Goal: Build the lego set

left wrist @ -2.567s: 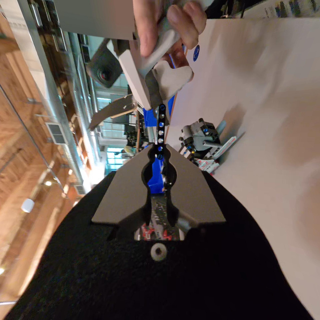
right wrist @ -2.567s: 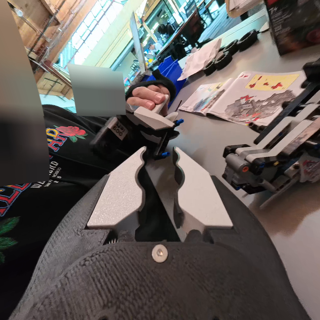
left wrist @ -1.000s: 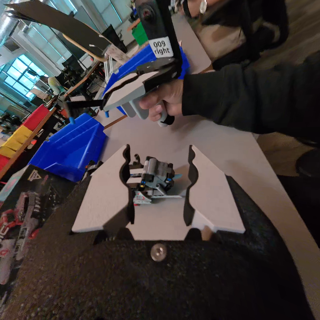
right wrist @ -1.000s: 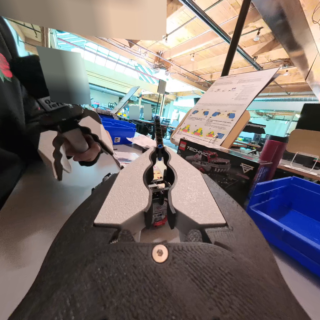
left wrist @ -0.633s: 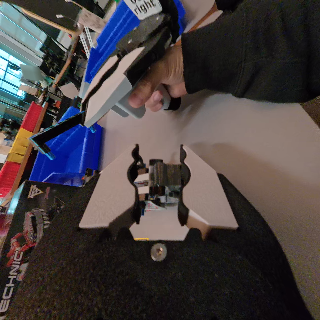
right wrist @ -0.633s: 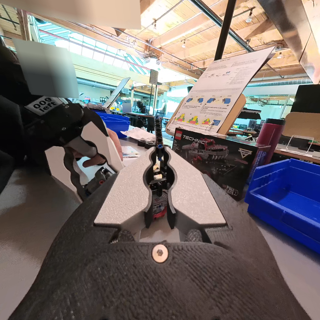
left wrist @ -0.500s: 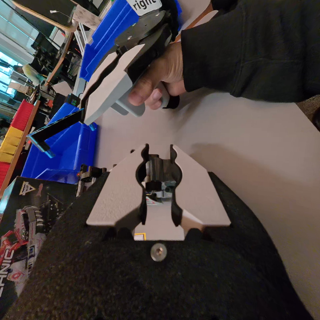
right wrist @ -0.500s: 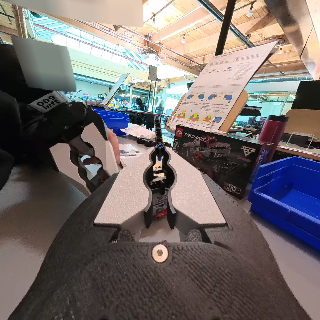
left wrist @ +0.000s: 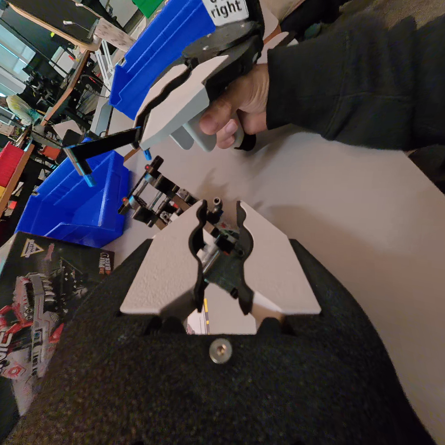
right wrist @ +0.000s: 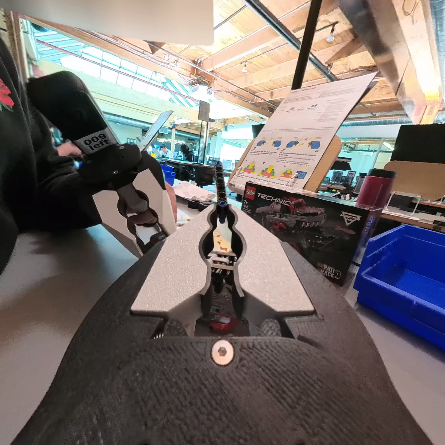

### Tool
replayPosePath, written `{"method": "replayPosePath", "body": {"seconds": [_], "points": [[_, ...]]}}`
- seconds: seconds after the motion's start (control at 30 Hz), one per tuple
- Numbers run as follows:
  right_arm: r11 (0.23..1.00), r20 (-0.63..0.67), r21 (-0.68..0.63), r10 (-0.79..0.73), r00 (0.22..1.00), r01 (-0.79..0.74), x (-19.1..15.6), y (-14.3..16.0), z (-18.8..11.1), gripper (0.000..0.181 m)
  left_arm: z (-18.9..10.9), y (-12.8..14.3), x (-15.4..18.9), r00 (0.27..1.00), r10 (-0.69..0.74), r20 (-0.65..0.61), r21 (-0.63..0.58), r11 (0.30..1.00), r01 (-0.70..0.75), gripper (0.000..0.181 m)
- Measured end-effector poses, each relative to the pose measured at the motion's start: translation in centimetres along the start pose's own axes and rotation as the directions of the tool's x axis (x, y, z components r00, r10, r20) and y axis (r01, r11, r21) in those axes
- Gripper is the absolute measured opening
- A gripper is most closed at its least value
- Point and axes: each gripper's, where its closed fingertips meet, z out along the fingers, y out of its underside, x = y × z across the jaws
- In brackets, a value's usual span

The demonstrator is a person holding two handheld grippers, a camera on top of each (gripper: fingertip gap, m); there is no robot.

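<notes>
My left gripper (left wrist: 220, 204) is shut on the dark grey-and-black lego model (left wrist: 224, 265). The model's black frame end (left wrist: 156, 199) sticks out to the left, above the grey table (left wrist: 337, 204). My right gripper (right wrist: 222, 208) is shut on a long black holed beam (right wrist: 219, 180) with blue pins, which points up and away. In the left wrist view the right gripper (left wrist: 140, 137) holds that beam (left wrist: 103, 144) above and to the left of the model. In the right wrist view the left gripper (right wrist: 154, 240) is close on the left, and the model (right wrist: 222, 262) shows under my fingers.
The black lego box (right wrist: 301, 221) stands ahead, with a blue bin (right wrist: 404, 272) to its right. It also shows in the left wrist view (left wrist: 36, 289), beside blue bins (left wrist: 79, 199). An instruction sheet on a wooden stand (right wrist: 301, 144) and a maroon tumbler (right wrist: 375, 190) are behind. The grippers' ends are close to 8 cm from one another.
The beam passed from my left gripper to my right. My left gripper then opened, came down over the model and shut on it. The model has now turned in its grip.
</notes>
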Motion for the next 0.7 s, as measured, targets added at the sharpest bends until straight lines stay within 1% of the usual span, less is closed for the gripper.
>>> {"method": "replayPosePath", "body": {"seconds": [0.17,0.37,0.43,0.53,0.63,0.7], "points": [[1.0,-0.036,0.006,0.018,0.999,-0.018,0.4,0.2,-0.3,0.006,-0.5,-1.9,-0.3,0.998,-0.046,-0.04,0.081,0.996,0.049,0.023],[0.999,-0.09,0.041,0.005,0.996,-0.002,0.7,-0.4,-1.0,0.005,-1.4,-1.9,-0.9,0.995,-0.086,-0.047,0.095,0.991,0.09,0.023],[0.999,-0.109,0.046,0.002,0.994,0.003,0.6,-0.6,-1.2,0.006,-2.2,-1.5,-1.7,0.996,-0.092,-0.021,0.094,0.991,0.093,0.023],[0.998,-0.149,0.057,0.01,0.989,-0.002,0.6,-0.9,-1.5,0.006,-3.6,-0.1,-3.8,0.993,-0.12,0.021,0.065,0.991,0.118,0.025],[0.999,-0.222,0.037,-0.002,0.975,0.01,0.5,-1.4,-2.0,0.005,-5.2,1.6,-5.6,0.981,-0.192,0.039,0.049,0.981,0.19,0.029],[1.0,-0.304,-0.011,-0.002,0.953,-0.001,0.6,-1.5,-2.6,0.005,-5.8,2.9,-5.9,0.965,-0.261,0.018,0.034,0.965,0.261,0.03]]}}
